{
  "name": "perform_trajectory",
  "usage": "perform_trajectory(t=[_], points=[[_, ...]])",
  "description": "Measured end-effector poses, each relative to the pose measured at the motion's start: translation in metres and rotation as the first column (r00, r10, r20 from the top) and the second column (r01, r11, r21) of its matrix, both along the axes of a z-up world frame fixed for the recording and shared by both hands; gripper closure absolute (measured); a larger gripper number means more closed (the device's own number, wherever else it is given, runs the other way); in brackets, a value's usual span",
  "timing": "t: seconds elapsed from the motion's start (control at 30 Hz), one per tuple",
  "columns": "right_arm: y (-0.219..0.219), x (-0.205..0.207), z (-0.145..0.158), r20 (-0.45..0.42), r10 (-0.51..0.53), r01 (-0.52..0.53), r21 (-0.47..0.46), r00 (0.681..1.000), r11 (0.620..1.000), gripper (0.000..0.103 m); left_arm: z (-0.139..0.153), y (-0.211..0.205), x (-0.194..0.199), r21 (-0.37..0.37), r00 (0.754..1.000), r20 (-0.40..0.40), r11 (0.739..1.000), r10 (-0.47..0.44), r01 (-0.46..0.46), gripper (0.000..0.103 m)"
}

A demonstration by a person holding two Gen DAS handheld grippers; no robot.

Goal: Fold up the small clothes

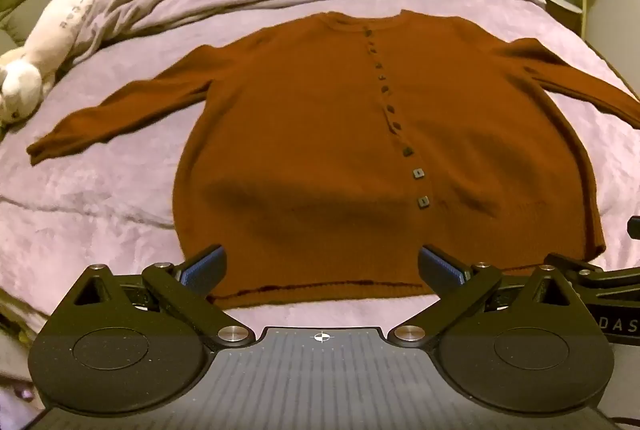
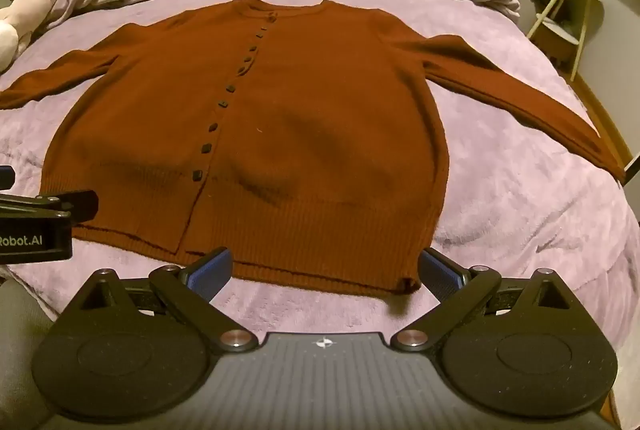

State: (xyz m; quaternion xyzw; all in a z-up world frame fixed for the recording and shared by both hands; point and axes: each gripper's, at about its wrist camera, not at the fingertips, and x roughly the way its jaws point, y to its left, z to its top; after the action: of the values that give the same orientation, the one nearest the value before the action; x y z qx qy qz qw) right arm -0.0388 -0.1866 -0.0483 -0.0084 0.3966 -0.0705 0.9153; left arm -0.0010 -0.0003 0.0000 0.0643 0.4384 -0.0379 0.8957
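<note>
A rust cardigan (image 1: 320, 134) lies flat (buttoned) mid-bed (image 1: 100, 206), bare sheet past hem and sleeves. Left claw (image 1: 322, 268) and right claw (image 2: 325, 270) hover fully open, empty, at the hem. One cuff runs out of the left view.

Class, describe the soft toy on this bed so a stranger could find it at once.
Start at the bed with its lilac cover. Spread flat in the middle is a rust-brown cardigan. Beyond the cardigan's sleeve, at the bed's edge, lies the soft toy: long, cream-white and plush, the only pale thing there.
</note>
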Motion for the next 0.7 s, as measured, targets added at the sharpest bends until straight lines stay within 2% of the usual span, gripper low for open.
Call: perform_trajectory(t=[0.23, 0.7], points=[[-0.0017, 0.0024, 0.0017, 0.006, -0.02, 0.02, 0.019, 1.0, 1.0, 0.004, -0.003, -0.001, 0.0069, -0.037, 0.998, -0.06, 0.999, 0.006, -0.008, 0.0], [-0.0012, -0.0015, 0.0045, 0.029, 0.007, -0.008, 0.014, 1.0, 1.0, 0.004, -0.0023, -0.0012, 0.0054, -0.048, 0.998, -0.055, 0.999, -0.006, 0.003, 0.0]])
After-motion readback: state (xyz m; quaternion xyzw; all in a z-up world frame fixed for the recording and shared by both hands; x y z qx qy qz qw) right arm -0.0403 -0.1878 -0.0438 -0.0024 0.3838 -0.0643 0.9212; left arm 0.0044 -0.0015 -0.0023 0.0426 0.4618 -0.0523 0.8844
